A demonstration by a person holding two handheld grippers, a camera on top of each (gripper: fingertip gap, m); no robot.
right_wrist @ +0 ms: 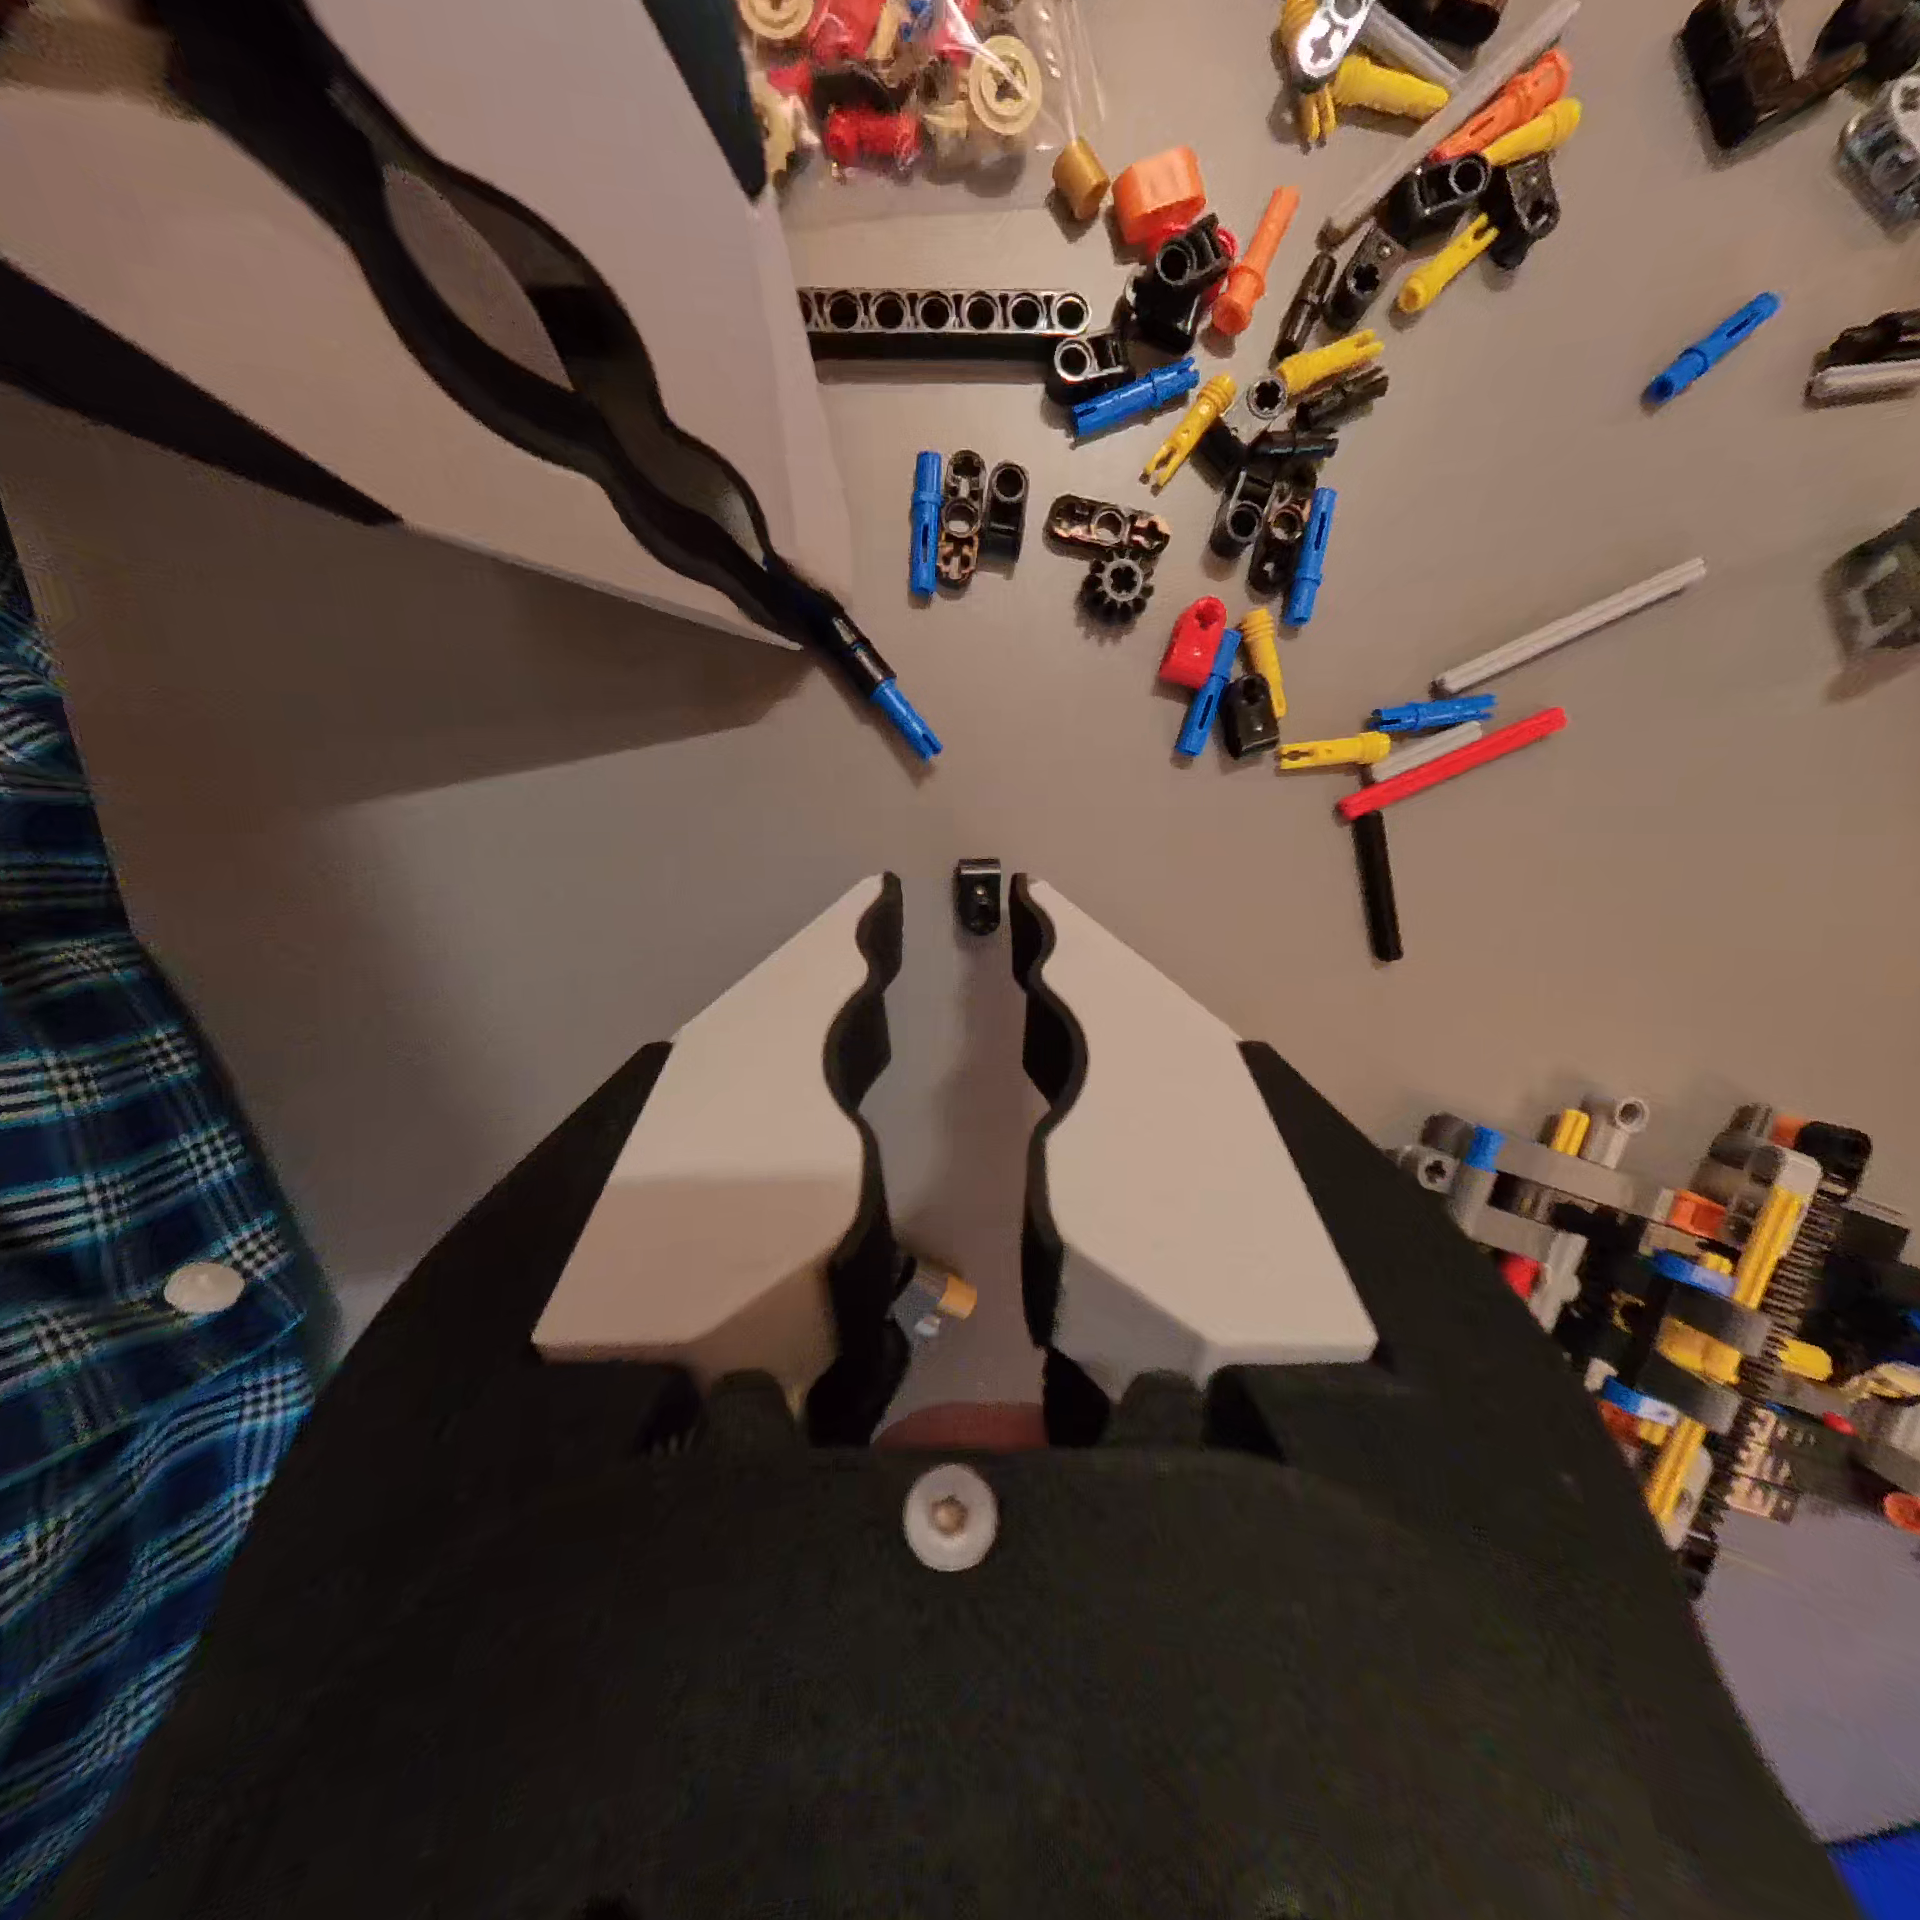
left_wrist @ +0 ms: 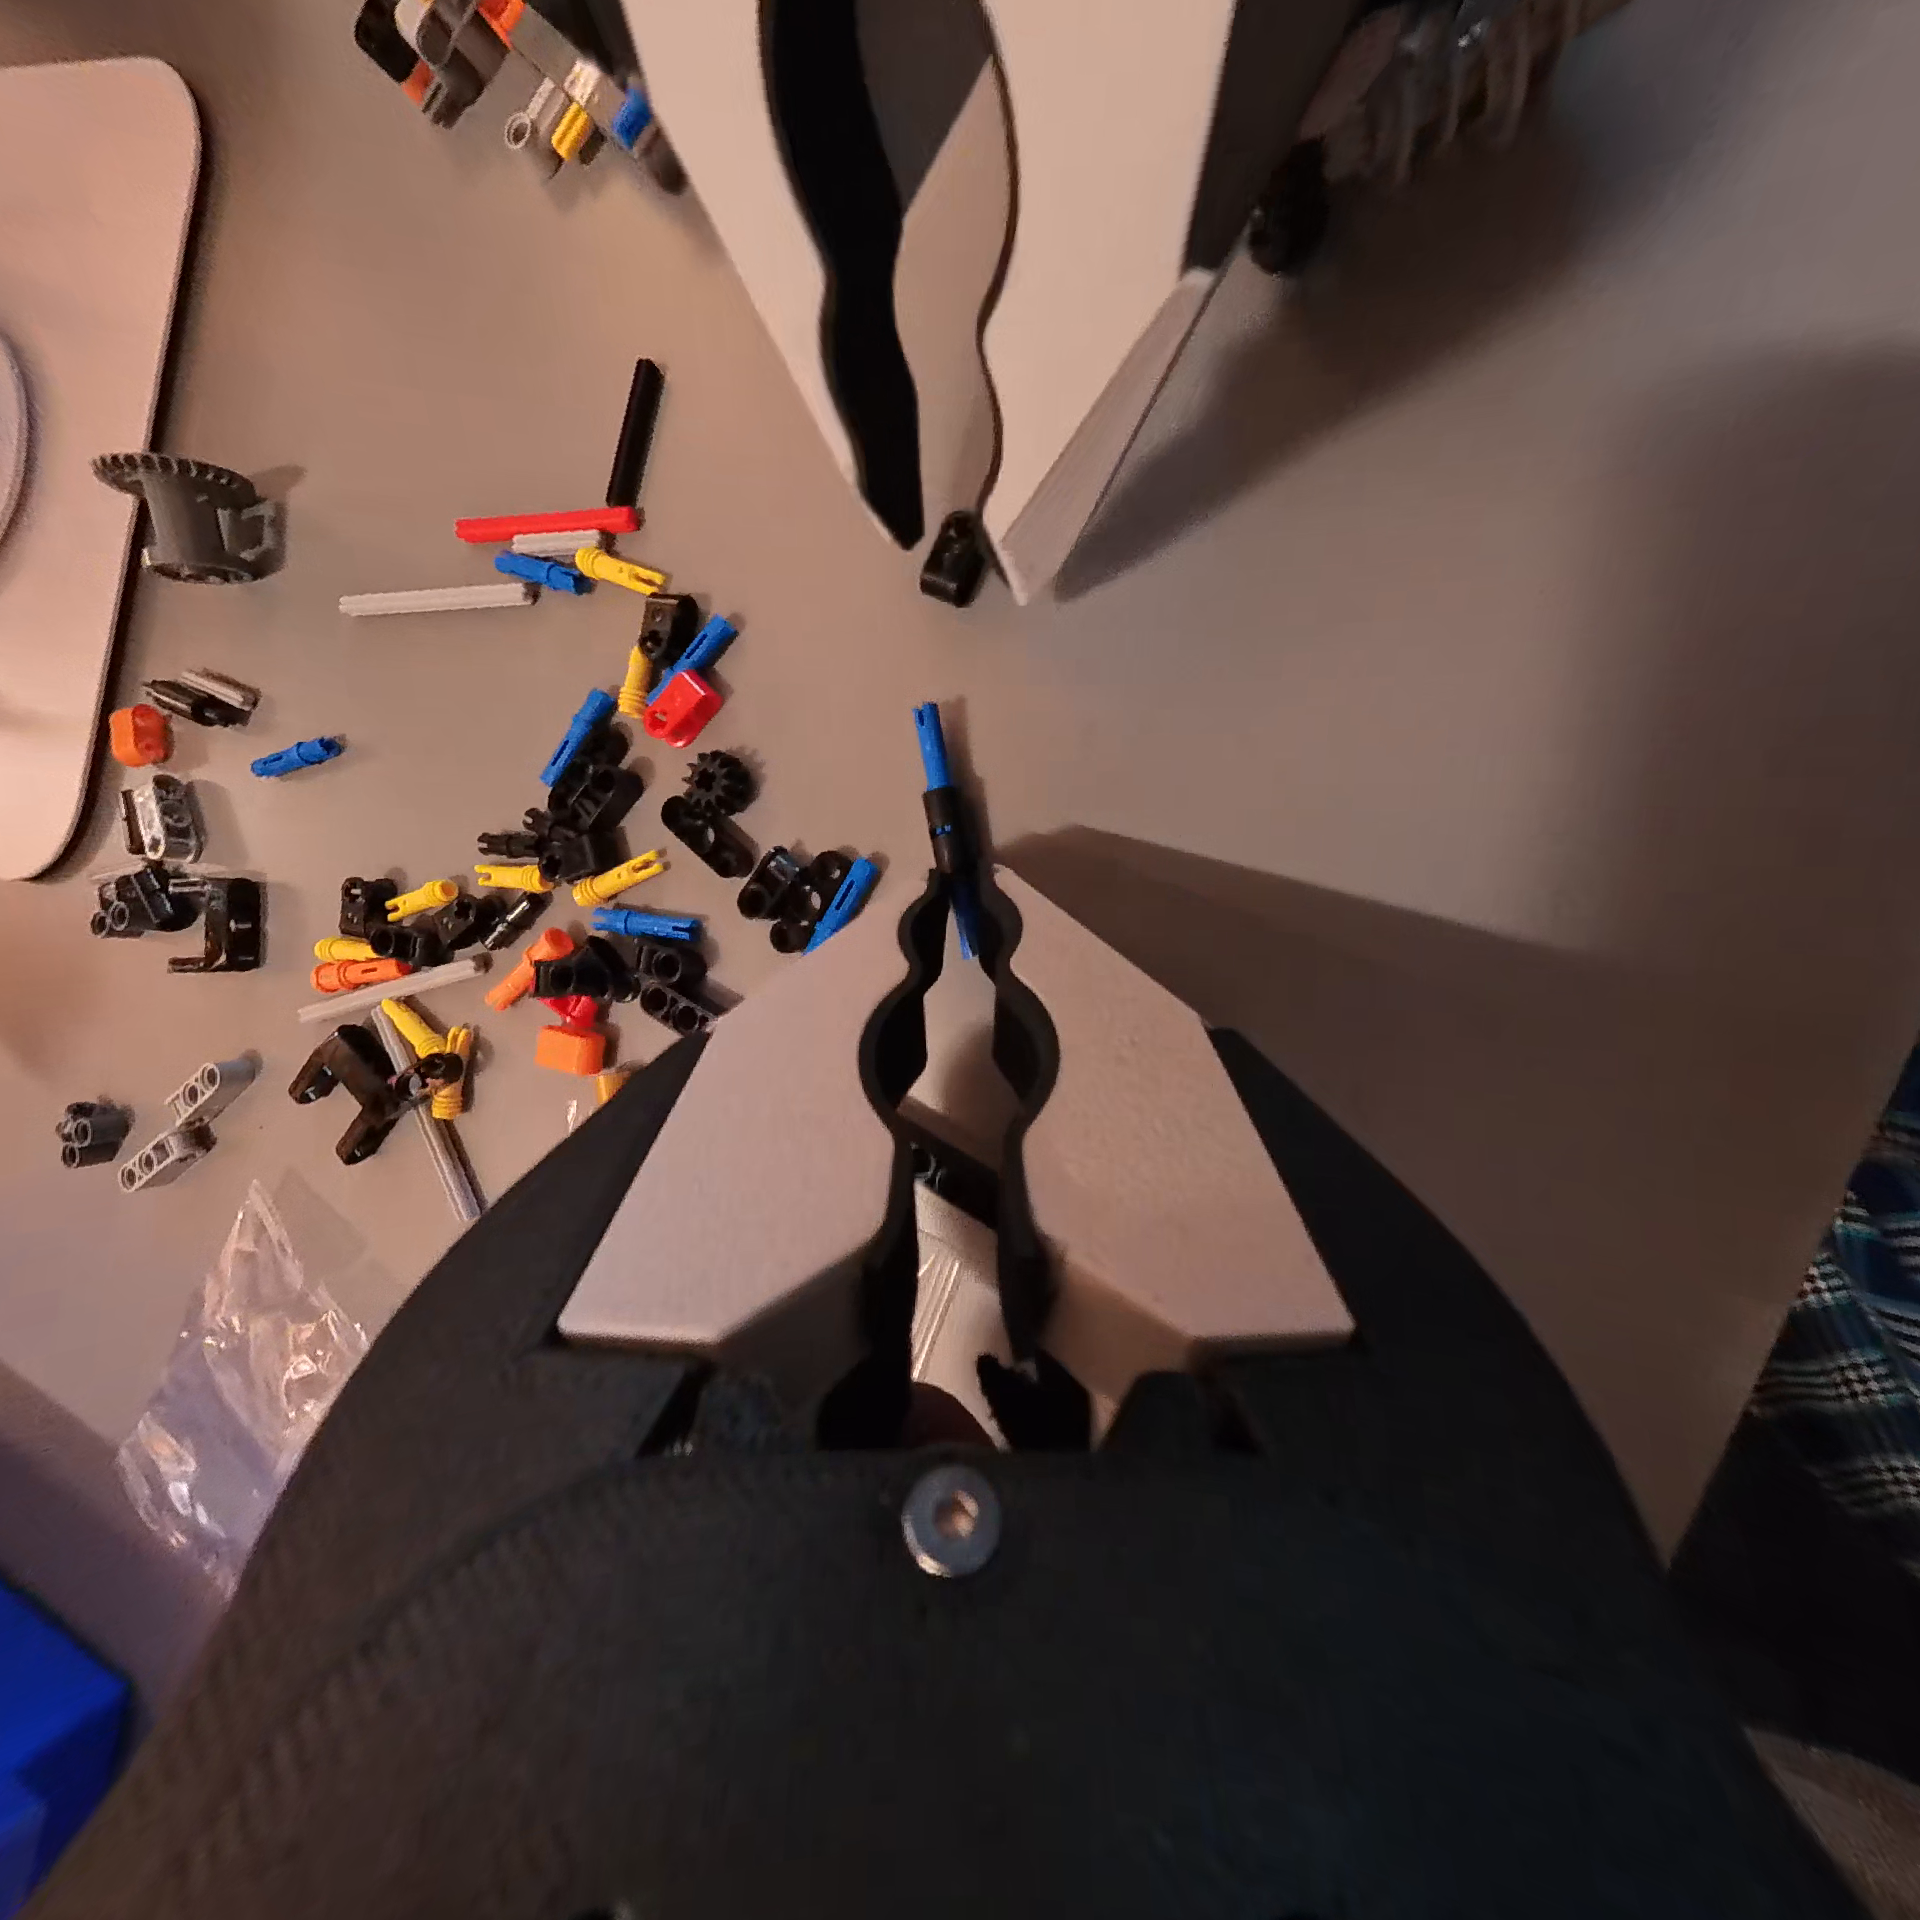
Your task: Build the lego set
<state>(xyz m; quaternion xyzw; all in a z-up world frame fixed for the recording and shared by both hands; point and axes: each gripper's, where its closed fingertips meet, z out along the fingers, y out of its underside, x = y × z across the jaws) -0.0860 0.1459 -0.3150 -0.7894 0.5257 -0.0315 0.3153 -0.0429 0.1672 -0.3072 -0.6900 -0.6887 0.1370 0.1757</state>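
Observation:
My left gripper is shut on a blue pin with a black sleeve, which sticks out forward past the tips just above the grey table. It also shows in the right wrist view, held by the left gripper at upper left. My right gripper is open, its jaws either side of a small black connector lying on the table. In the left wrist view the right gripper comes in from the top over that connector.
A scatter of loose blue, yellow, black, red and orange pieces lies left of my left gripper. A part-built model sits at right. A black beam, a bag of parts, an empty bag and a plaid sleeve show.

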